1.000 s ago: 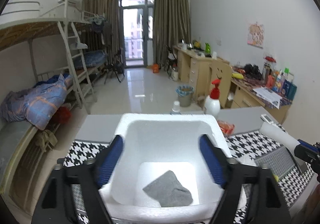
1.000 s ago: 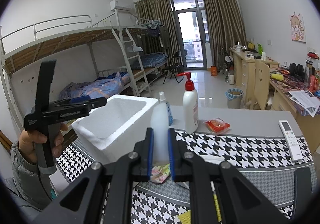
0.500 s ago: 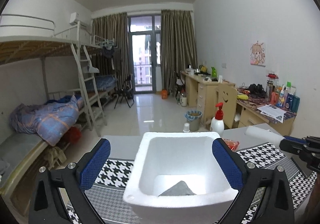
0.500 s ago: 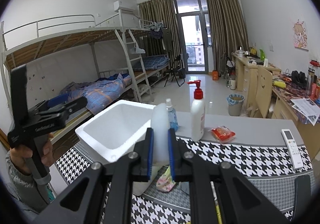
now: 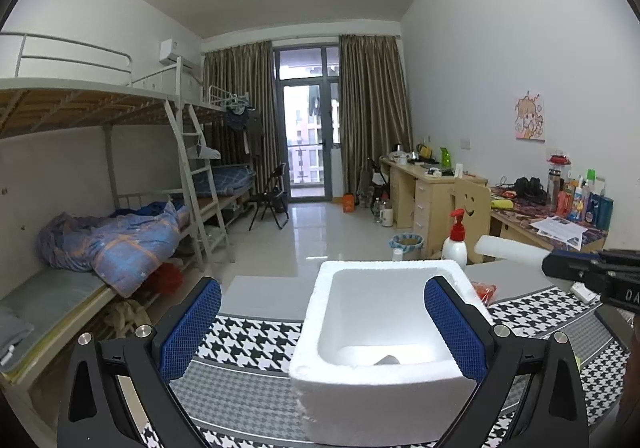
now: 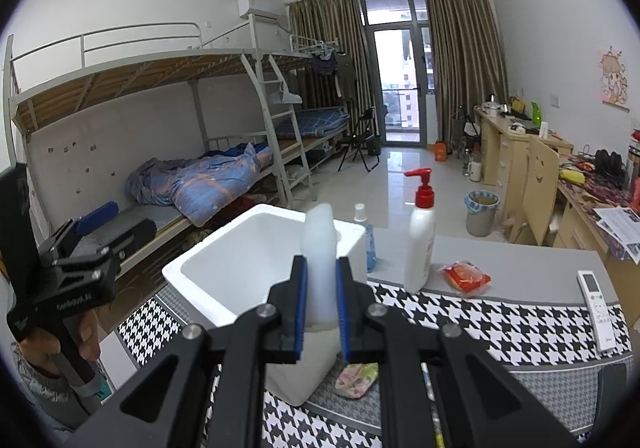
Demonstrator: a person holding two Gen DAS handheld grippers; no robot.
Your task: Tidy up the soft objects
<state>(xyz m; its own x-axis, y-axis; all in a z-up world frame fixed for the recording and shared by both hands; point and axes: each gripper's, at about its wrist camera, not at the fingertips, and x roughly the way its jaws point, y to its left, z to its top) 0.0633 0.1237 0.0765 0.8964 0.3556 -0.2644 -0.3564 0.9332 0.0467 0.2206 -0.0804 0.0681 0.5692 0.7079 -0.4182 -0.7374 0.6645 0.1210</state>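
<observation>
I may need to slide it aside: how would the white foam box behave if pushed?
The white foam box looks like thick-walled polystyrene, so probably light and stiff. Only a grey cloth shows inside, so little weighs it down; it might skid or tip on the houndstooth mat. Its crumbly edges could dent.

Ahead of you, the white pump bottle (image 6: 419, 248) with the red top stands upright on the grey table (image 6: 520, 268), a red snack packet (image 6: 464, 277) just beside it. The white remote (image 6: 596, 310) lies on the houndstooth cloth (image 6: 500, 322). Bunk beds (image 6: 160, 108) line your left wall.
</observation>
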